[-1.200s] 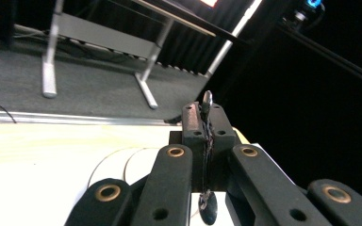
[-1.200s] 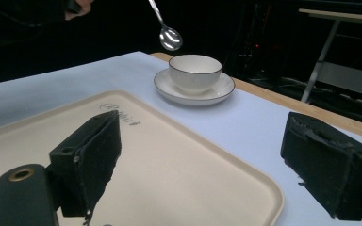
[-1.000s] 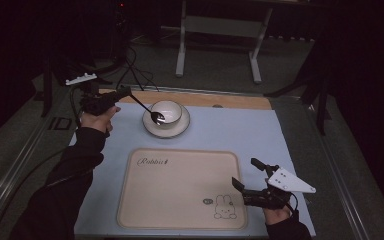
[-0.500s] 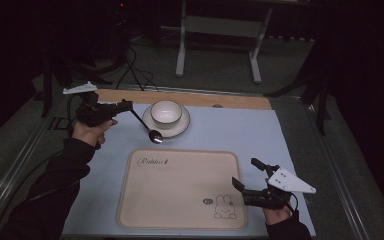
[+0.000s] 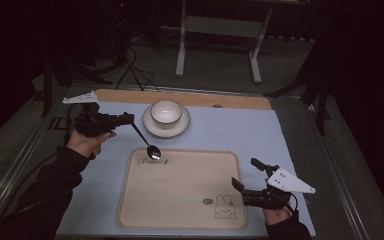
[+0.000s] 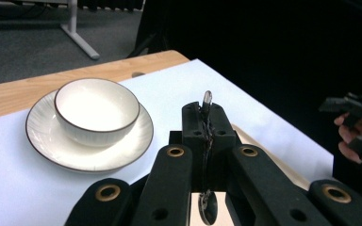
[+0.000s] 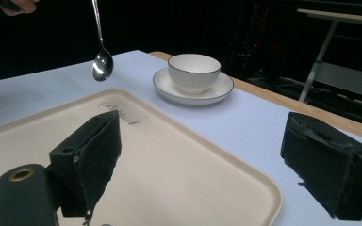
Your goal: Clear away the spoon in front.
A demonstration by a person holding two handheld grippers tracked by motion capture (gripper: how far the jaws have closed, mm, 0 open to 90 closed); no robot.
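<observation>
Left tongs (image 5: 125,119) clamped on spoon (image 5: 145,140), bowl end slanting down over tray (image 5: 180,220) far-left corner; right tongs (image 5: 245,181) apart, idle at the tray's near-right corner.

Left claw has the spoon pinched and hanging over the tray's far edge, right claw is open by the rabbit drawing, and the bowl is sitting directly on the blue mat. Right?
Not quite: the bowl sits on a saucer, not directly on the blue mat, as the high view shows. The rest holds: the left claw pinches the spoon over the tray's far edge, and the right claw is open by the rabbit drawing.
</observation>
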